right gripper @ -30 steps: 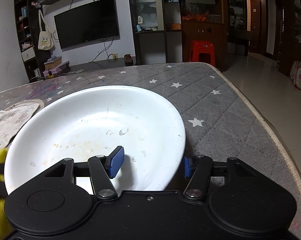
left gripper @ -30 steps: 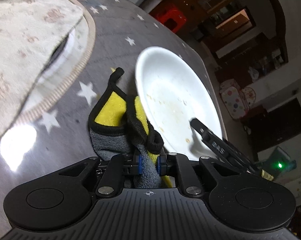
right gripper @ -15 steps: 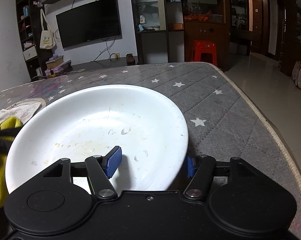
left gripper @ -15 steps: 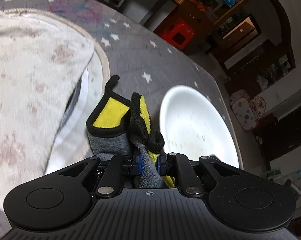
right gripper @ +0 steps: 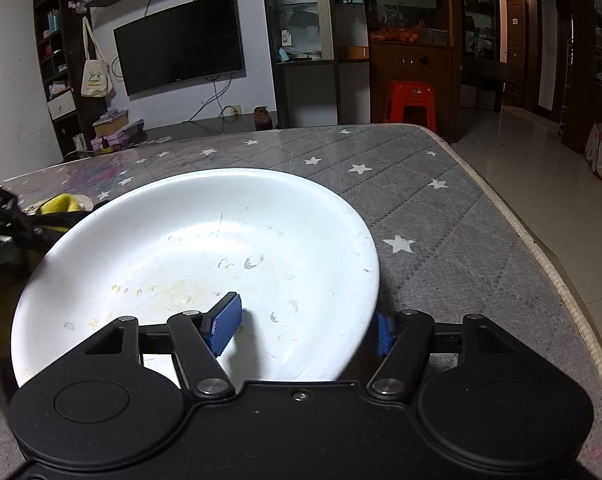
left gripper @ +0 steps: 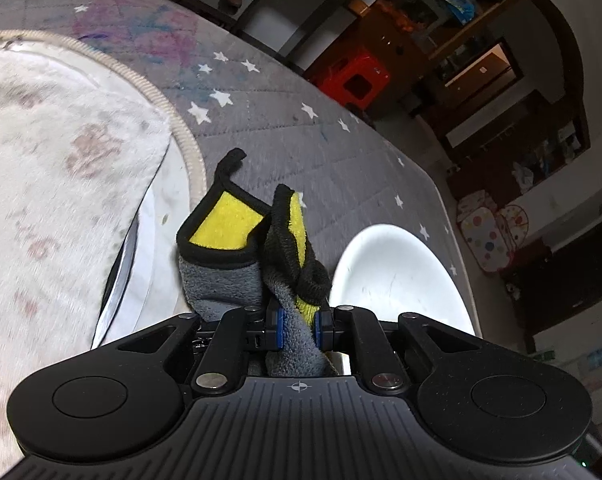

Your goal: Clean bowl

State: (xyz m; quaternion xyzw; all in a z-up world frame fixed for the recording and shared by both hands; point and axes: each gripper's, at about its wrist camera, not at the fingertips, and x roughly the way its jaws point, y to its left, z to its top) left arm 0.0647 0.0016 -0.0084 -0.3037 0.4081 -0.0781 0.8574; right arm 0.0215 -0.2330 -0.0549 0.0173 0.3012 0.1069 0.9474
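Residue streaked the bowl point(right gripper: 205, 264) on the starred surface point(right gripper: 441, 240); my right tongs point(right gripper: 305, 326) straddled its near rim, jaws opening, seemingly clear; left tongs point(left gripper: 297, 324) pinched the cloth point(left gripper: 257, 248) beside it; wiping came next, needing the rim steadied.

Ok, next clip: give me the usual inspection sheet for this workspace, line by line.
Surface: grey quilted star-print cover, scribble stains at the far end.
Job's things: white bowl, dried food marks inside; yellow and grey cloth.
Clutter: stained beige towel lying over a pale round mat.
Grippers: left gripper shut on the cloth, beside the bowl; right gripper with jaws opening, straddling the bowl's near rim, one pad inside, one outside.
Cables: loose wires under the wall television.
Surroundings: red stool, dark shelving, tote bag on a shelf unit, tiled floor.
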